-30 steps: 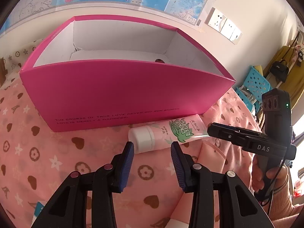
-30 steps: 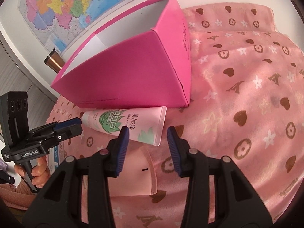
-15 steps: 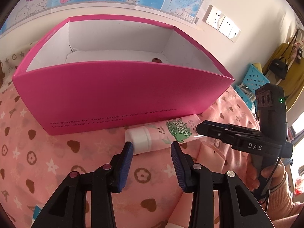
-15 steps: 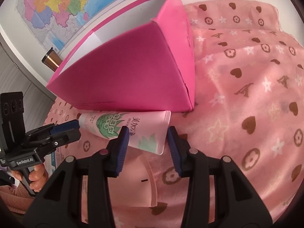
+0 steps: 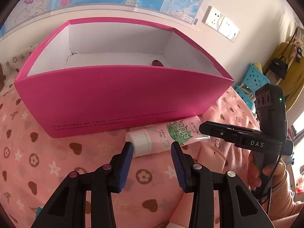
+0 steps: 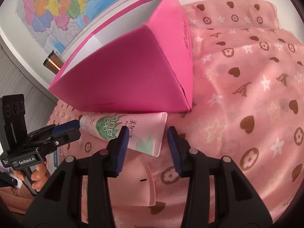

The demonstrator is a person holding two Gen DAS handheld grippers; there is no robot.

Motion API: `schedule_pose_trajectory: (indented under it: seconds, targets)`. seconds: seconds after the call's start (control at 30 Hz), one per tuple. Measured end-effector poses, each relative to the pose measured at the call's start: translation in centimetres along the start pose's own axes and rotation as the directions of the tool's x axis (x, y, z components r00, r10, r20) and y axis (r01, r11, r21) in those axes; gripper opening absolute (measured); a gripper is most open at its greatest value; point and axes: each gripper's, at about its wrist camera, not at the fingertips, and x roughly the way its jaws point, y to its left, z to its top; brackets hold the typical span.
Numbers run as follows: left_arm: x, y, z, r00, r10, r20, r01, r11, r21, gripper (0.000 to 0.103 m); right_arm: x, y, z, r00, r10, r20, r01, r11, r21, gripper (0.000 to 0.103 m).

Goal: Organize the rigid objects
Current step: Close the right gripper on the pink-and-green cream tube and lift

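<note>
Left wrist view: pink plastic lotion tube with white cap (image 5: 163, 138) lies on the patterned cloth, against the near wall of the magenta cardboard box (image 5: 121, 102). Left gripper (image 5: 152, 148) and right gripper (image 6: 145, 133) jaws are open, empty. Box holds 1 small brown item (image 5: 157, 63); tube placement remains.

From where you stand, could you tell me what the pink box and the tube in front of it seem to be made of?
The pink box looks like matte cardboard: flat folded walls, white inner face, creased corners. The tube seems soft plastic with a slight sheen, crimped flat at its end, and its white cap looks like harder ribbed plastic.
</note>
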Motion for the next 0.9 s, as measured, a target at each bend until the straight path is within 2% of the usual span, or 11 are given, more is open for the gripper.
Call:
schedule_pose_trajectory:
  seconds: [0.3, 0.4, 0.43, 0.5, 0.6, 0.77, 0.9]
  targets:
    - [0.0, -0.1, 0.1, 1.0, -0.002, -0.002, 0.002, 1.0, 0.01, 0.042, 0.3, 0.4, 0.0, 1.0, -0.012, -0.007, 0.011, 0.999, -0.031, 0.045]
    - [-0.1, -0.9, -0.1, 0.998, -0.065, -0.014, 0.065, 0.998, 0.023, 0.042, 0.2, 0.7, 0.0, 0.996, 0.083, -0.016, -0.083, 0.996, -0.016, 0.04]
    - [0.0, -1.4, -0.1, 0.998, -0.057, -0.011, 0.057, 0.997, 0.042, 0.042, 0.3, 1.4, 0.0, 0.996, 0.087, -0.019, -0.087, 0.996, -0.037, 0.04]
    - [0.0, -2.4, -0.3, 0.999, -0.037, -0.009, 0.038, 0.996, 0.081, 0.042, 0.6, 2.3, 0.0, 1.0, 0.028, -0.014, -0.029, 0.996, -0.084, 0.04]
    - [-0.3, -2.6, -0.5, 1.0, -0.027, -0.004, 0.027, 0.996, 0.09, 0.042, 0.8, 2.4, 0.0, 0.999, 0.035, -0.017, -0.037, 0.996, -0.078, 0.04]
    - [-2.1, -0.1, 0.0, 0.998, 0.031, 0.056, -0.032, 0.999, 0.028, 0.042, 0.7, 1.4, -0.1, 1.0, 0.015, -0.023, -0.016, 0.999, -0.037, 0.04]
    - [-1.7, 1.9, 0.5, 0.995, 0.084, 0.046, -0.084, 0.996, -0.015, 0.042, 1.0, 1.5, -0.3, 0.999, 0.014, -0.029, -0.015, 0.999, -0.042, 0.04]
